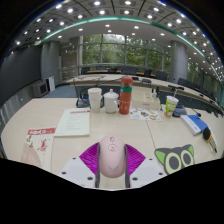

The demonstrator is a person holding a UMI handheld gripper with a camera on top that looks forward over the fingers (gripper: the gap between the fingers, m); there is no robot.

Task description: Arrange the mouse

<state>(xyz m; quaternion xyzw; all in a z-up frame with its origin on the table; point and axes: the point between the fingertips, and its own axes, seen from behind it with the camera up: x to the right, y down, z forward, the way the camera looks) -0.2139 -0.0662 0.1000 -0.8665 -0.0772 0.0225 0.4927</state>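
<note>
Gripper view: a pink mouse (pixel 112 158) is seen low down, between the two fingers of the gripper (pixel 113 163). The purple pads (pixel 89 157) are pressed against both sides of the mouse, so the mouse is clamped by the fingers. The mouse is held over the near edge of a pale table (pixel 100 135).

Just to the right of the fingers, a black mat with a green owl face (pixel 174 157) is laid on the table. To the left, a red and white paper (pixel 38 143) is seen, and a thin booklet (pixel 73 122) is laid a bit further off. Beyond the fingers, a white cup (pixel 95 98), a white jug (pixel 111 100) and a tall orange bottle (pixel 126 96) are stood close together. A green cup (pixel 171 104) is placed further right.
</note>
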